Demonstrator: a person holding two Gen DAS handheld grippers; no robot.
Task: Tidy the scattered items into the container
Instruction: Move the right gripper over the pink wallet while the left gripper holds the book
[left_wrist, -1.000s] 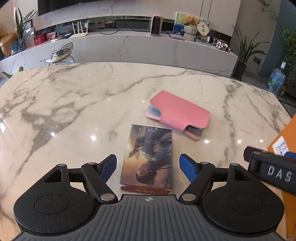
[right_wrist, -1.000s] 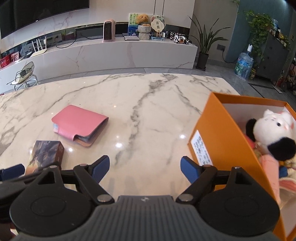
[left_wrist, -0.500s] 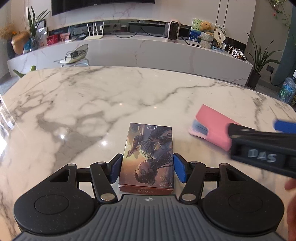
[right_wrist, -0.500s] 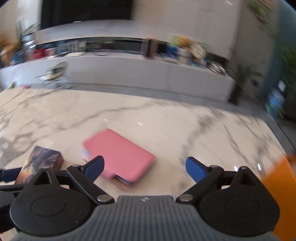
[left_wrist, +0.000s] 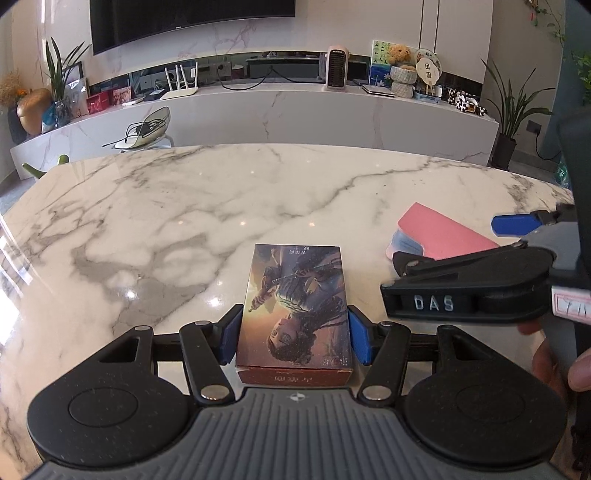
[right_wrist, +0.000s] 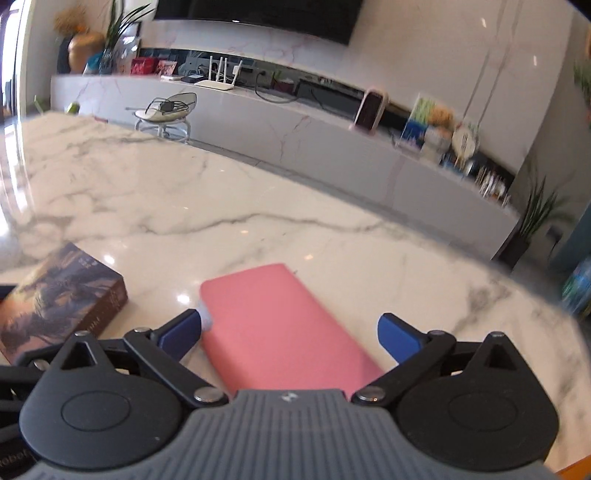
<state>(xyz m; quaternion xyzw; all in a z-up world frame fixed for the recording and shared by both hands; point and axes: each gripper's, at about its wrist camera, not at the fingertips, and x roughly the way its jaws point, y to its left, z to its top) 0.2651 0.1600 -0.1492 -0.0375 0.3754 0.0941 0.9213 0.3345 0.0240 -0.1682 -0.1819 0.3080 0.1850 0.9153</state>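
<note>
Pick-up step, both hands. Left gripper (left_wrist: 294, 338) clamped on illustrated card box (left_wrist: 295, 310), box flat on marble table (left_wrist: 184, 206). Right gripper (right_wrist: 289, 332) jaws just opened wide, straddling pink wallet (right_wrist: 280, 325) lying beside the box; no pad contact on far side. Next: close on wallet, lift both, carry to container (out of view).

Glossy veined marble table (left_wrist: 155, 206), matt pink leather-like wallet (right_wrist: 273, 325), printed cardboard box (left_wrist: 295, 306) with slight sheen.
</note>
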